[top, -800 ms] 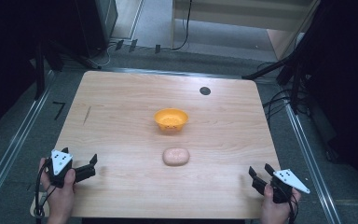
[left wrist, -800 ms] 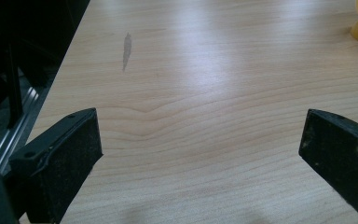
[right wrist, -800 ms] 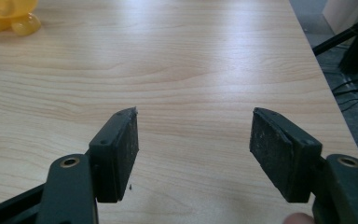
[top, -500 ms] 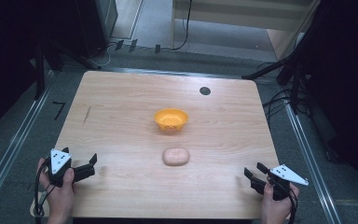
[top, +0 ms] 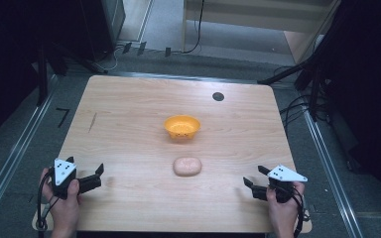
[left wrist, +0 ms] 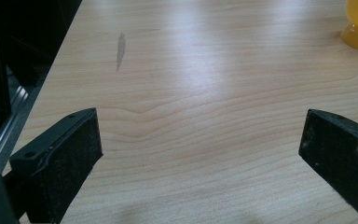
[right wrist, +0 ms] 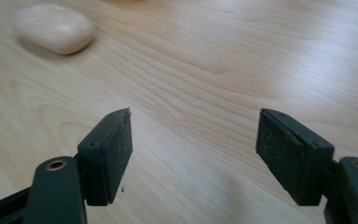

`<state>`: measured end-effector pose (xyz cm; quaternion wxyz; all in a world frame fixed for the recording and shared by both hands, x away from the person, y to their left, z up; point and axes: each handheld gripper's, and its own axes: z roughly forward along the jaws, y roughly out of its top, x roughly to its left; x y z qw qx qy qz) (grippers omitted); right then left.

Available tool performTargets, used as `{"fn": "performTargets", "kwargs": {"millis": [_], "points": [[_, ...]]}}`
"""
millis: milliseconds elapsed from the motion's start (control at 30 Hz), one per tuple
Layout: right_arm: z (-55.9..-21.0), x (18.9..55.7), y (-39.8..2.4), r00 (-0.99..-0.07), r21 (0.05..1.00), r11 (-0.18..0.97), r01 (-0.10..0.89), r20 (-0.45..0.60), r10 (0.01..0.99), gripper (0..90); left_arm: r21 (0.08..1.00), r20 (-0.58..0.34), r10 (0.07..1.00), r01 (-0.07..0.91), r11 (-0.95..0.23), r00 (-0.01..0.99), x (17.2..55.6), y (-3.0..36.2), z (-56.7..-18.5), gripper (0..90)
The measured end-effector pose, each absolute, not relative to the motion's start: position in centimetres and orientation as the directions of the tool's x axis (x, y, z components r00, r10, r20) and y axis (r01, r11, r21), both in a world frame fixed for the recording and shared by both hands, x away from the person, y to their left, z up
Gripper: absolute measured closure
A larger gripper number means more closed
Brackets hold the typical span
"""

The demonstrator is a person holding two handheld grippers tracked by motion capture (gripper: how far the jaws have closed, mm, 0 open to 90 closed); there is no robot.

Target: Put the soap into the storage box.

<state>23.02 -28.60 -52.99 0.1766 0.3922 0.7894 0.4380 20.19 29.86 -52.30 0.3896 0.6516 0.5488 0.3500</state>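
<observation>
The pale dough-like lump (top: pixel 187 166) is left lying mid-desk (top: pixel 129 124), just short of the orange bowl (top: pixel 182 127); the right gripper (top: pixel 254 182) is held low beside it, jaws spread and empty, presumably for a reach; the left gripper (top: pixel 97 176) is likewise kept open.

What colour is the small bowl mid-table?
Orange; the small plastic bowl shows best in the high view.
</observation>
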Motion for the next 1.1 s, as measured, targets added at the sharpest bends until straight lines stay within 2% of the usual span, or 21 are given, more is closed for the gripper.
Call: {"fn": "performTargets", "kwargs": {"millis": [133, 200, 333, 433, 467, 600, 900, 1100], "points": [[-52.4, 23.9, -27.6, -0.715, 0.807, 0.415, 0.421, 0.013, 0.699, 32.9, 0.892, 0.027, 0.988, 0.443, -0.093, 0.152, 20.2, 29.9, -52.3, 0.0], [-51.7, 25.0, -25.9, -0.795, 0.769, 0.515, 0.378, -0.015, 0.606, 33.6, 0.89, 0.027, 0.988, 0.446, -0.093, 0.152, 20.2, 29.9, -52.3, 0.0], [-50.8, 26.4, -23.2, -0.859, 0.715, 0.625, 0.313, -0.068, 0.508, 37.6, 0.89, 0.025, 0.987, 0.446, -0.094, 0.158, 20.2, 29.9, -52.3, 0.0], [-50.5, 27.2, -22.1, -0.882, 0.696, 0.657, 0.29, -0.072, 0.466, 39.7, 0.892, 0.02, 0.987, 0.443, -0.09, 0.161, 20.2, 30.0, -52.3, 0.0], [-50.1, 28.0, -21.0, -0.898, 0.684, 0.681, 0.263, -0.084, 0.432, 43.6, 0.892, 0.017, 0.987, 0.444, -0.089, 0.163, 20.2, 30.0, -52.3, 0.0], [-49.5, 29.2, -19.4, -0.928, 0.665, 0.719, 0.202, -0.105, 0.357, 49.1, 0.893, 0.015, 0.986, 0.442, -0.087, 0.165, 20.2, 30.0, -52.3, 0.0], [-48.4, 31.6, -16.2, -0.972, 0.565, 0.818, 0.112, -0.107, 0.208, 47.9, 0.889, 0.007, 0.985, 0.451, -0.084, 0.17, 20.3, 30.0, -52.3, 0.0], [-48.1, 32.4, -14.1, -0.981, 0.498, 0.864, 0.074, -0.121, 0.154, 47.0, 0.889, 0.008, 0.985, 0.45, -0.086, 0.172, 20.3, 30.0, -52.3, 0.0]]}}
